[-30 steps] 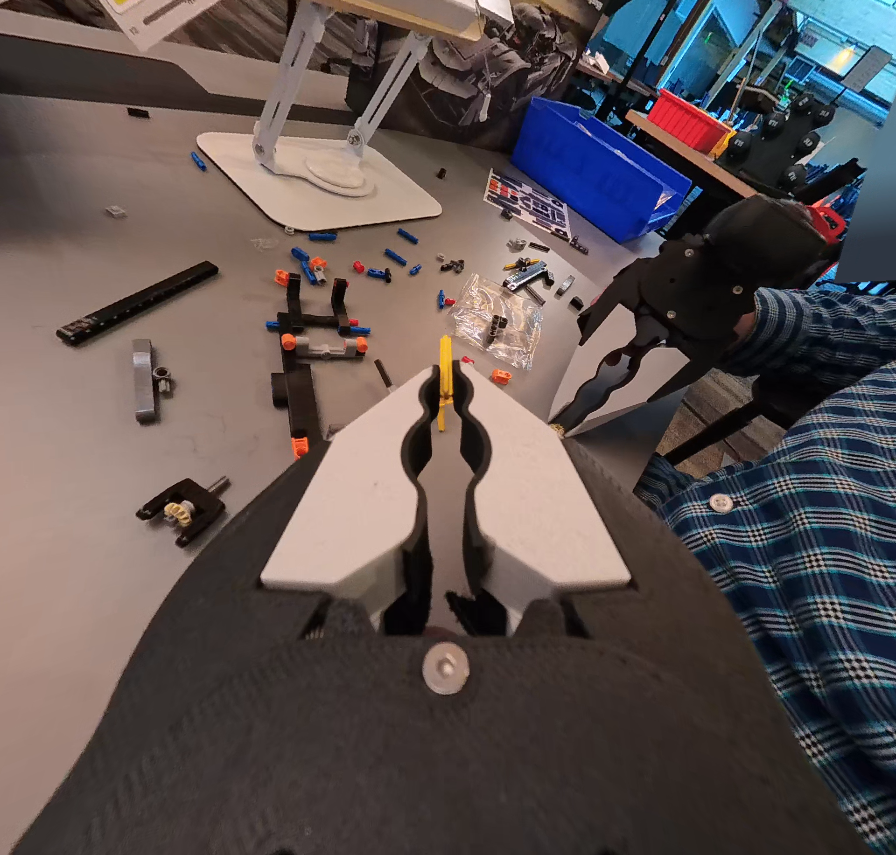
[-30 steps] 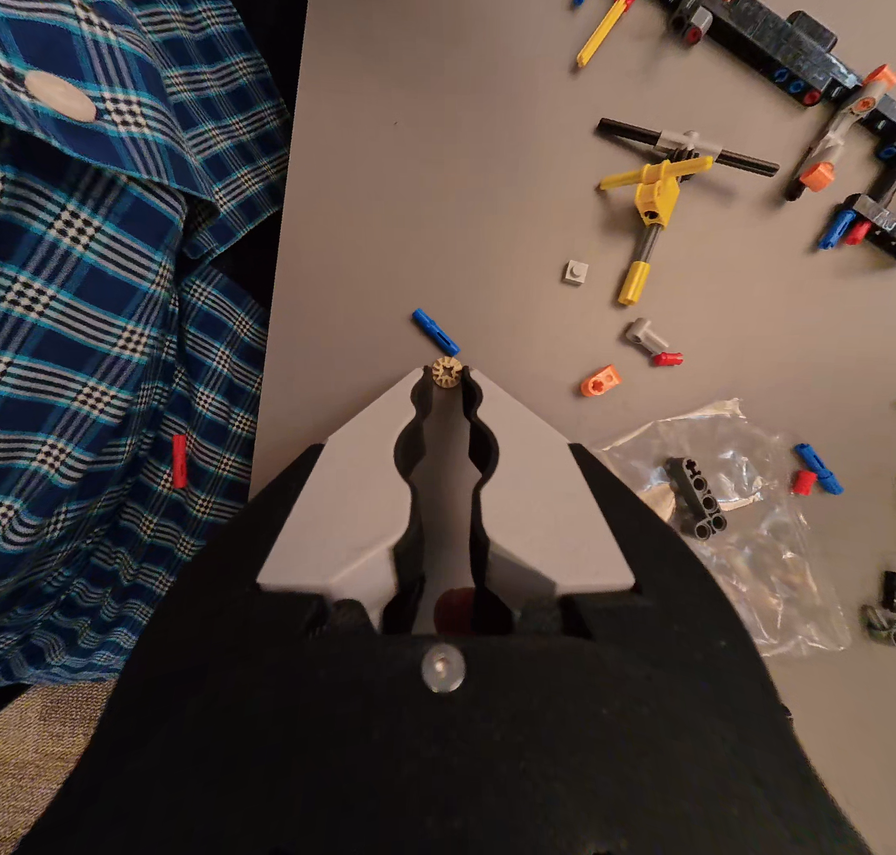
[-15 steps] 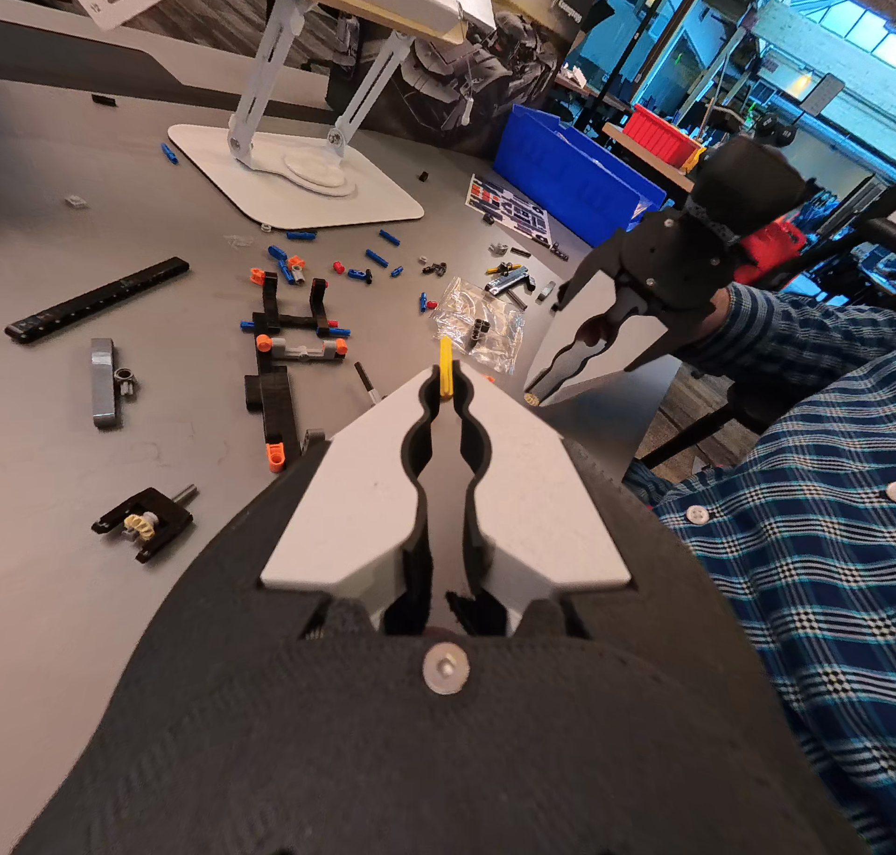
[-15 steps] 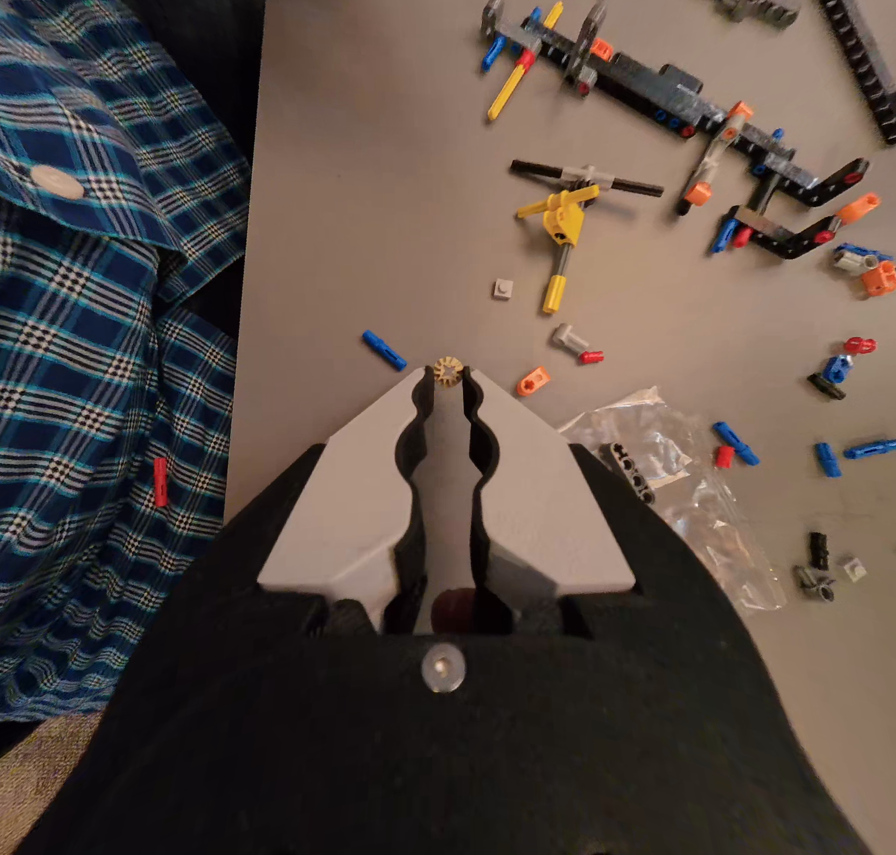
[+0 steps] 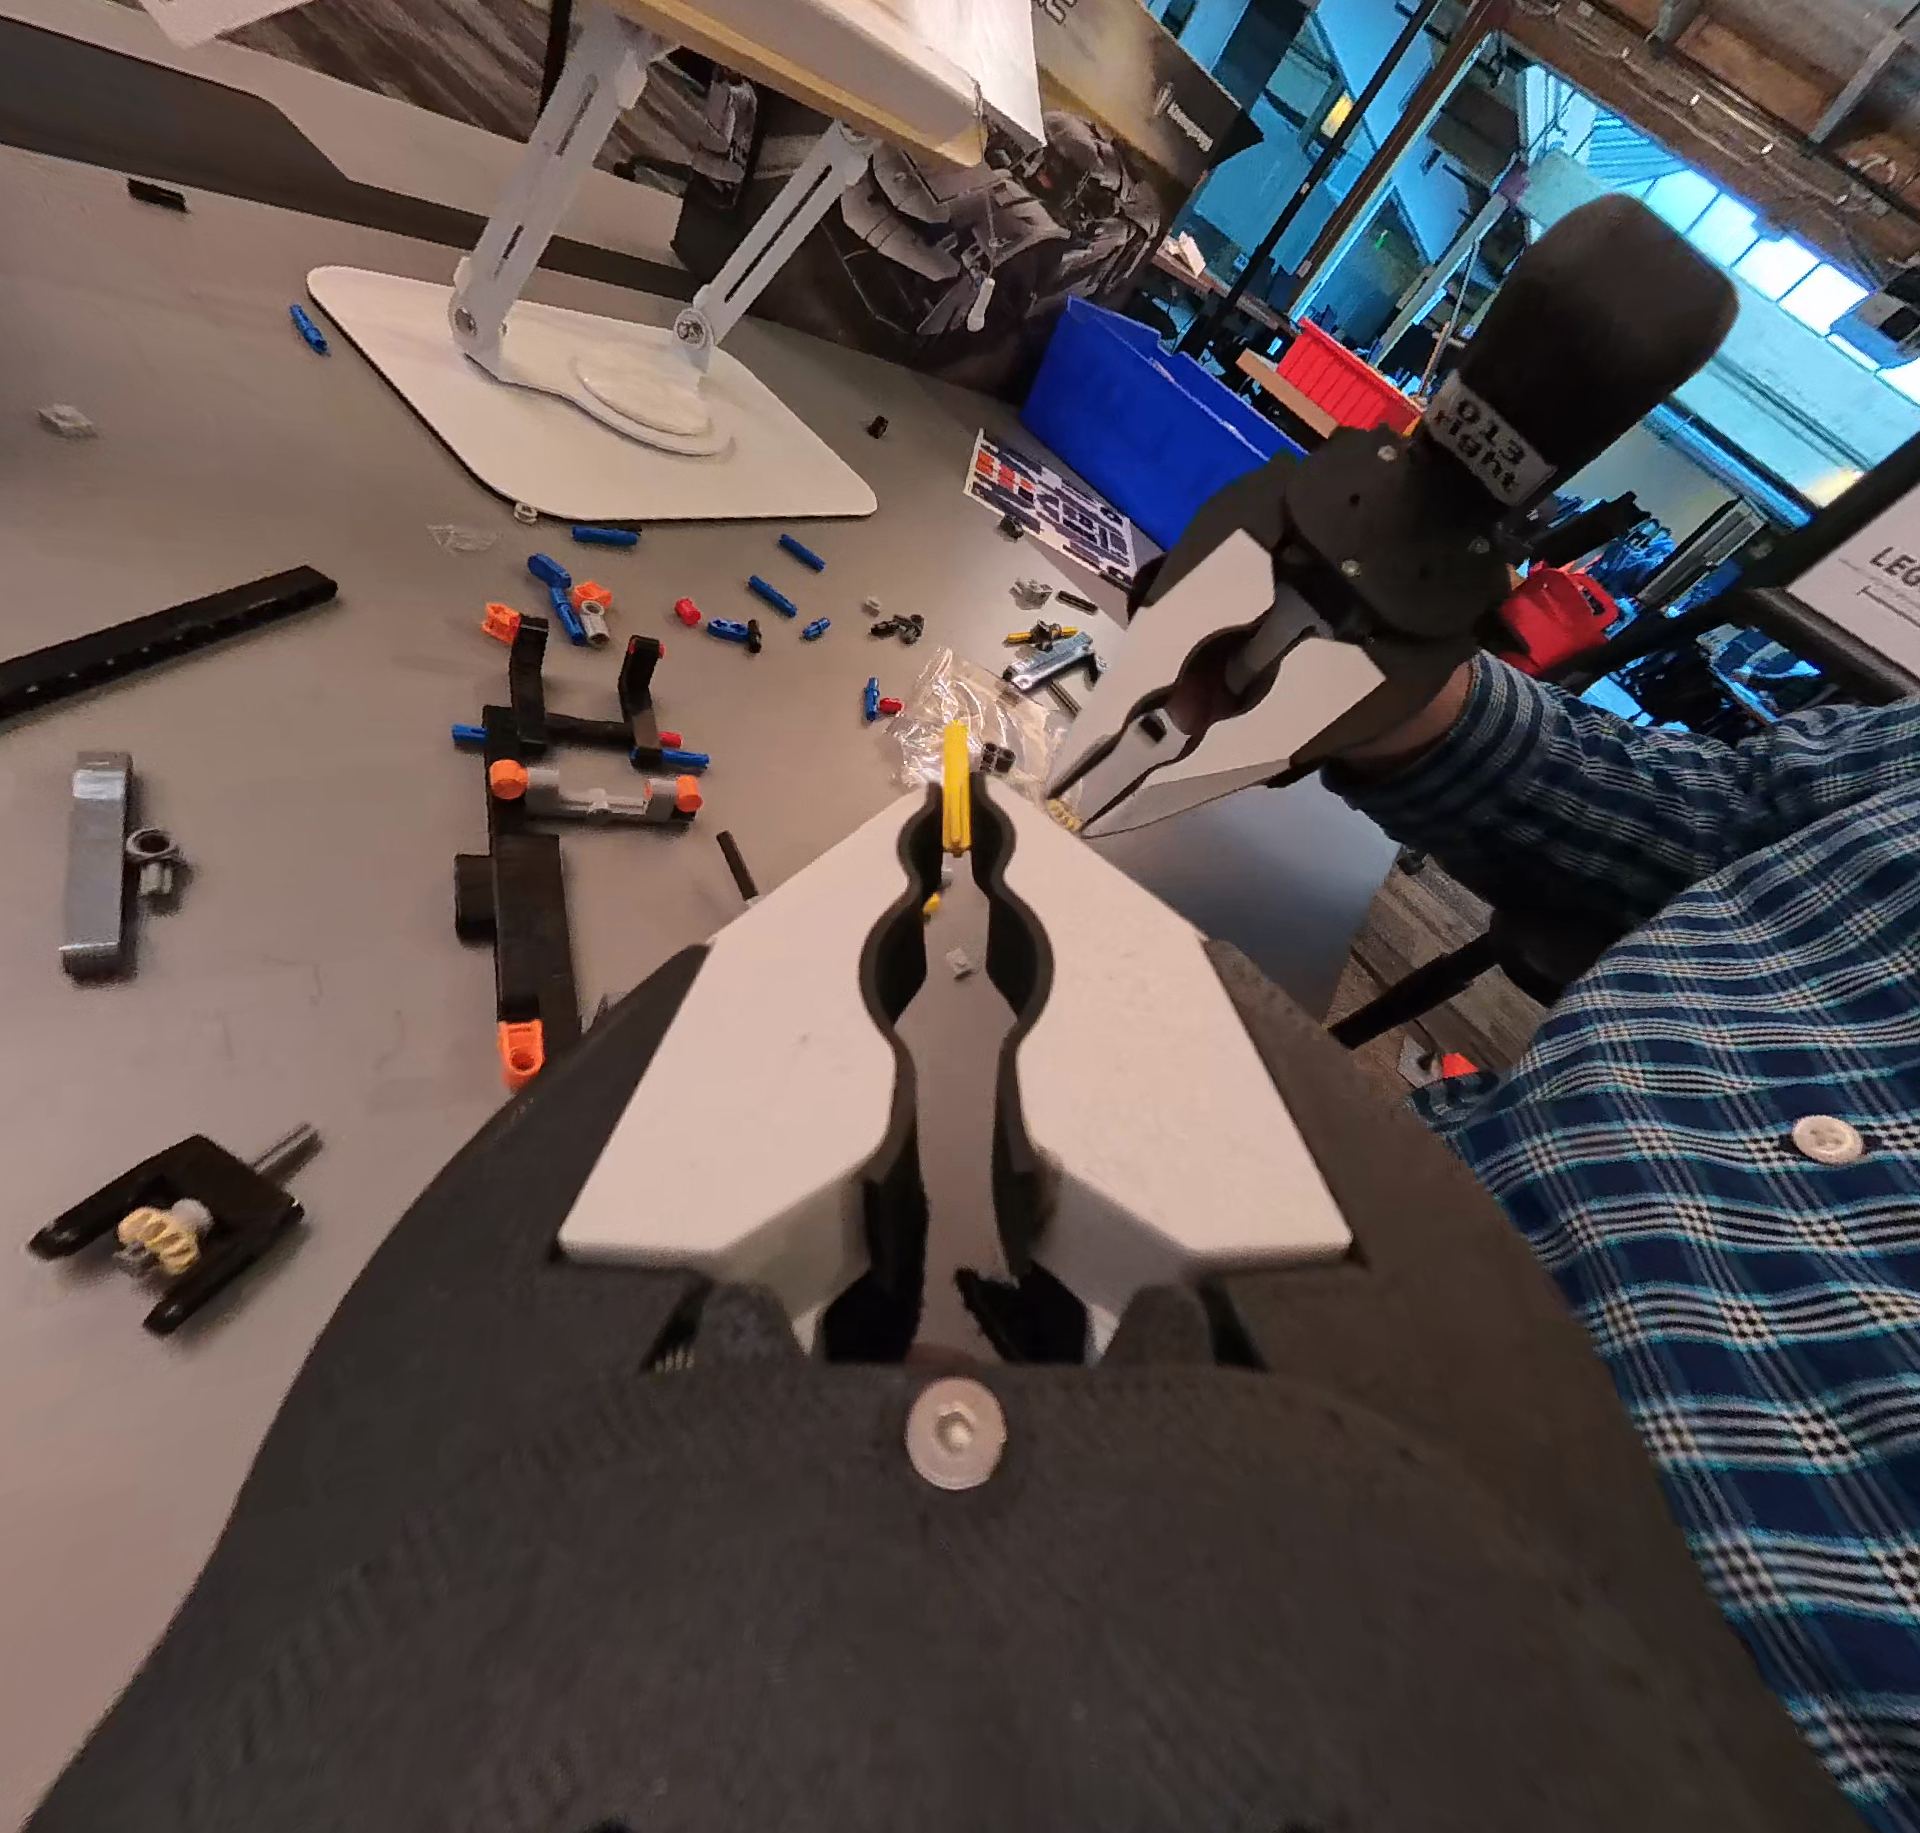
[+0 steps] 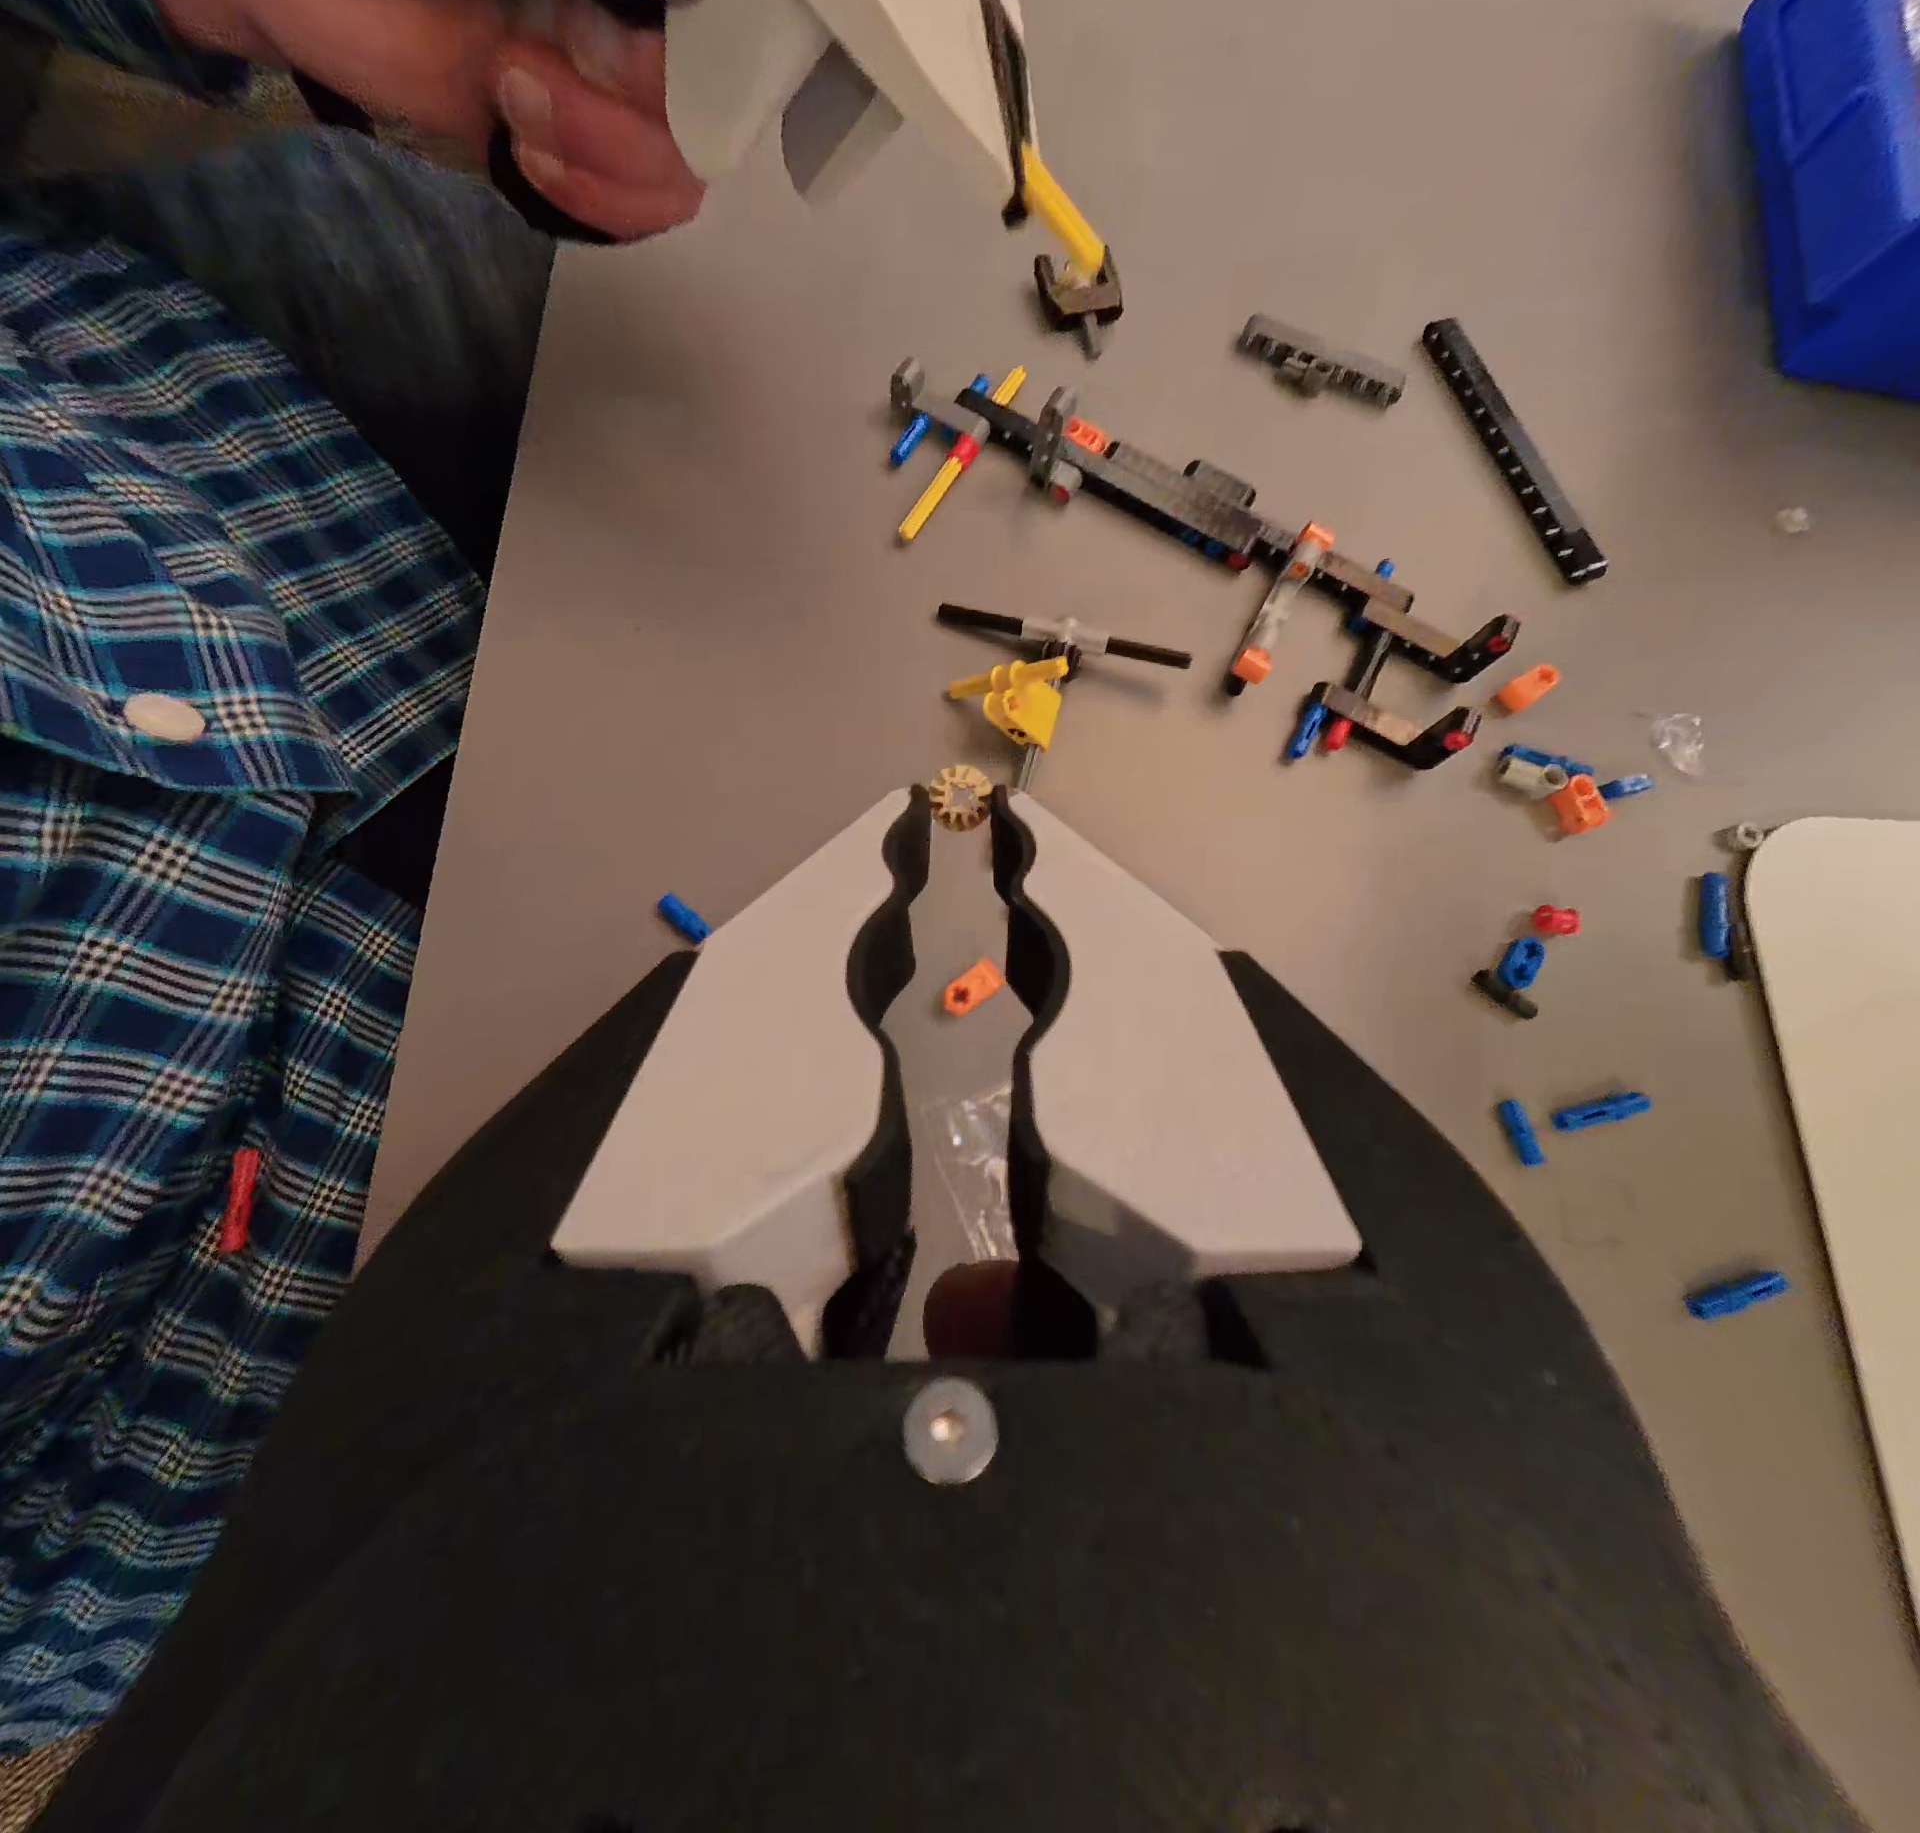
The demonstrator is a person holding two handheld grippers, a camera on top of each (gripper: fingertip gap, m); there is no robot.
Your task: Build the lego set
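My left gripper (image 5: 954,798) is shut on a thin yellow axle (image 5: 954,773) that sticks out past its tips, held above the grey table (image 5: 312,1004). My right gripper (image 6: 957,798) is shut on a small tan gear (image 6: 957,794). In the left wrist view the right gripper (image 5: 1070,819) hangs just right of the axle, tips close to it. In the right wrist view the left gripper (image 6: 1013,209) shows at the top with the yellow axle (image 6: 1062,216). A long black assembly (image 6: 1174,495) lies on the table beyond.
A yellow connector on a black axle (image 6: 1023,705), a small black bracket (image 5: 171,1233), a long black beam (image 6: 1512,453), a grey beam (image 5: 99,864), a plastic bag (image 5: 935,718) and loose pins lie around. A white stand base (image 5: 592,422) and a blue bin (image 5: 1132,433) stand behind.
My right gripper has lifted and swung over the table toward the left gripper, which now shows in its view. Both keep their hold on axle and gear.
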